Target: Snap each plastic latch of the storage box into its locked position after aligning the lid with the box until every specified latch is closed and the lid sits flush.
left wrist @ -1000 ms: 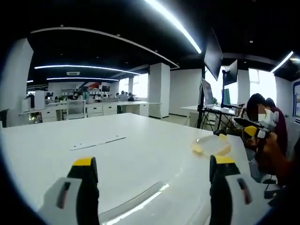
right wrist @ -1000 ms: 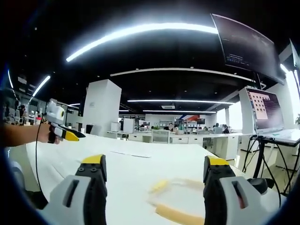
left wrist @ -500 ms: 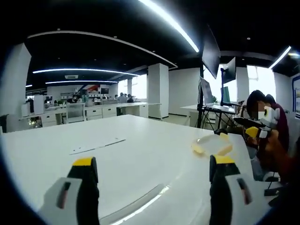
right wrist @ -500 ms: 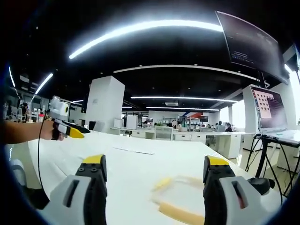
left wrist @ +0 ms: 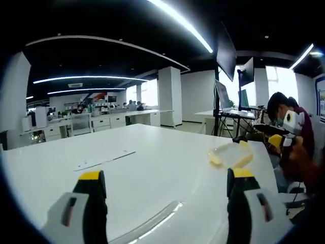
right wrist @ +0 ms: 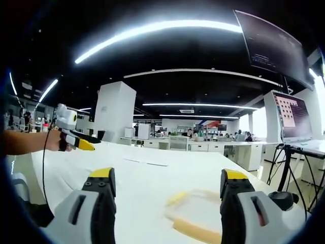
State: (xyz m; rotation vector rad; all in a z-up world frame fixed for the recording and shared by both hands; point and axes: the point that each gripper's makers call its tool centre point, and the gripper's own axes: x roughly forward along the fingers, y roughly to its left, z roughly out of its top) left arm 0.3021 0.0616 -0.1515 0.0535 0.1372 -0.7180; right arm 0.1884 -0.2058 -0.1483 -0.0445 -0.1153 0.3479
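Left gripper view showed my left gripper (left wrist: 165, 190) with its fingers spread and nothing between them, raised above the white counter (left wrist: 152, 157). The storage box (left wrist: 231, 154), clear with yellow latches, sat near the counter's far right edge, well apart from me. My right gripper (right wrist: 167, 195) was likewise spread and empty, the box (right wrist: 195, 216) just beyond it, low between the fingers. I judged the risks plain: the light box so close to the edge could slide off under a push on one latch, or the lid could seat crooked.
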